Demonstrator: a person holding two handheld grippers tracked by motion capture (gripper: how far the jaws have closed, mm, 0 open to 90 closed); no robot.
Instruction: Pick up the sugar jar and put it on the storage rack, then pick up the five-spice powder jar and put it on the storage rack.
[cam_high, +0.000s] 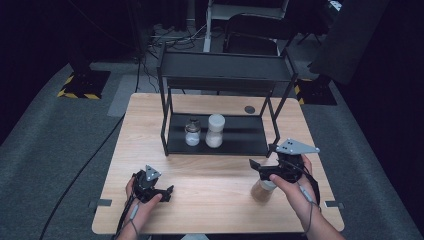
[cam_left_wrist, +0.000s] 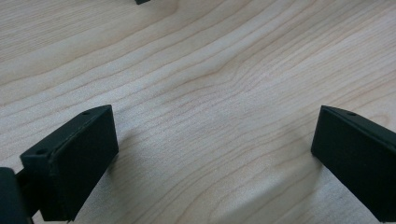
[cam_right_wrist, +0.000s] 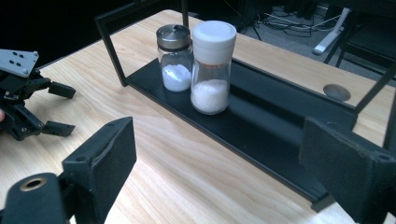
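Wood-grain bench (cam_high: 210, 200) lies nearest, and the left gripper (cam_high: 169, 193) rests low over it with its fingers wide and nothing between them, probably parked out of the way. To the right, a jar of brown powder (cam_high: 262, 191) stands on the bench near its front edge, just under the person's right hand. It is upright with its long axis vertical and its cap end up, partly hidden by the hand. The right gripper (cam_high: 263, 156) is above and beyond it. Its fingers are spread wide and empty, aimed toward the black rack (cam_high: 240, 135). On the rack's lower shelf a metal-lidded shaker (cam_high: 192, 133) and a white-capped jar (cam_high: 215, 131) stand upright just beside each other, which suggests the shelf is where the jars are kept.
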